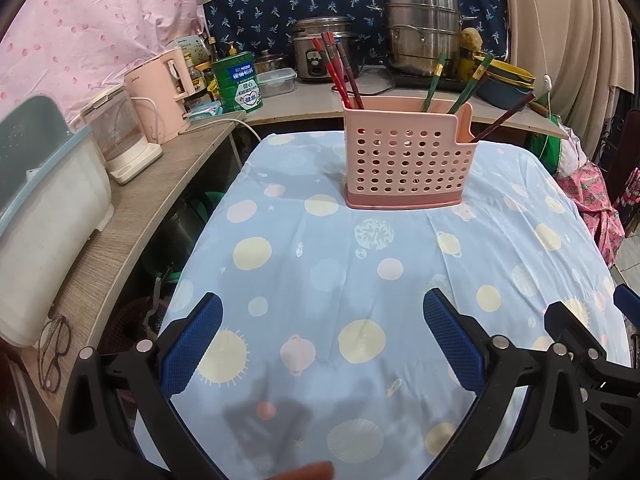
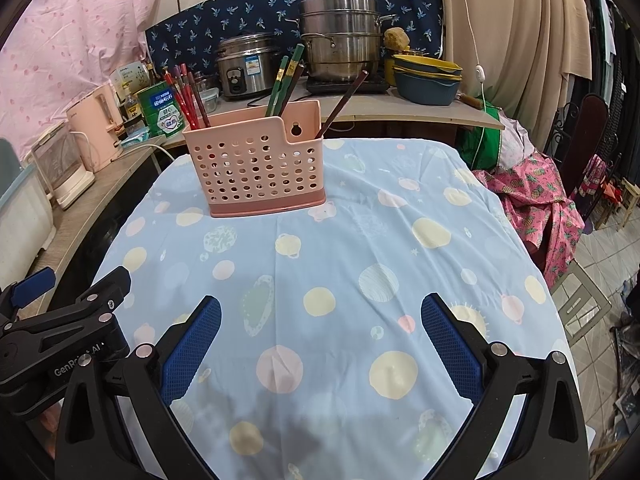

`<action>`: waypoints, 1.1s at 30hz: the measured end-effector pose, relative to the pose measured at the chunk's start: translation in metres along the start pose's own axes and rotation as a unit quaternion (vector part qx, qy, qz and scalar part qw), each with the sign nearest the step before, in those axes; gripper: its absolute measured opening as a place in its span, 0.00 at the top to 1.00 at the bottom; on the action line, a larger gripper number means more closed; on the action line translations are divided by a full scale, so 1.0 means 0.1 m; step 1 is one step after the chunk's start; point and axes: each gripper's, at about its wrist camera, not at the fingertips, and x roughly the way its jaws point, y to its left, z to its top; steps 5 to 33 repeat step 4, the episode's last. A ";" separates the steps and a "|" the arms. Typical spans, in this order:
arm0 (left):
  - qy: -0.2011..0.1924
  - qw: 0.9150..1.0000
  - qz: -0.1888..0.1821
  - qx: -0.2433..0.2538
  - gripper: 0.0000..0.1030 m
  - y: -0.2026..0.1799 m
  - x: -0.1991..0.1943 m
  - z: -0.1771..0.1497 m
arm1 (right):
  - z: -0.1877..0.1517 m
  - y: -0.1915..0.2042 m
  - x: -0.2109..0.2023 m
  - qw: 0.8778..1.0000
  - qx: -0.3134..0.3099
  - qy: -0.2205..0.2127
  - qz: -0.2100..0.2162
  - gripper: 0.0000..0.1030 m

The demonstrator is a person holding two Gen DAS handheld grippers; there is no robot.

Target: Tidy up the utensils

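Both the left tongs [image 1: 322, 328] and right tongs [image 2: 320, 328] are hovering wide and empty over the bench [image 1: 304, 280], while chopsticks [image 1: 340, 76] are standing in the pink holder [image 1: 404, 160] at its far end.

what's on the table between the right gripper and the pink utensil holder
Only bare tablecloth lies between the open right gripper and the pink utensil holder, as the right wrist view shows.

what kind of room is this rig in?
Likely a cramped home kitchen or dining corner: a rice cooker and stacked steel steamer pot on the back counter, a pink kettle at the side.
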 end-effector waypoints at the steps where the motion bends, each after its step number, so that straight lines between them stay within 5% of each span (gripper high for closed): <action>1: -0.002 1.000 -0.002 0.003 0.07 0.00 0.00 0.00 | -0.02 0.00 0.01 1.000 0.000 0.000 0.000 0.06; 33: -0.004 1.000 -0.001 0.004 0.07 -0.01 -0.01 0.00 | -0.02 0.00 0.01 1.000 0.000 0.001 0.000 0.06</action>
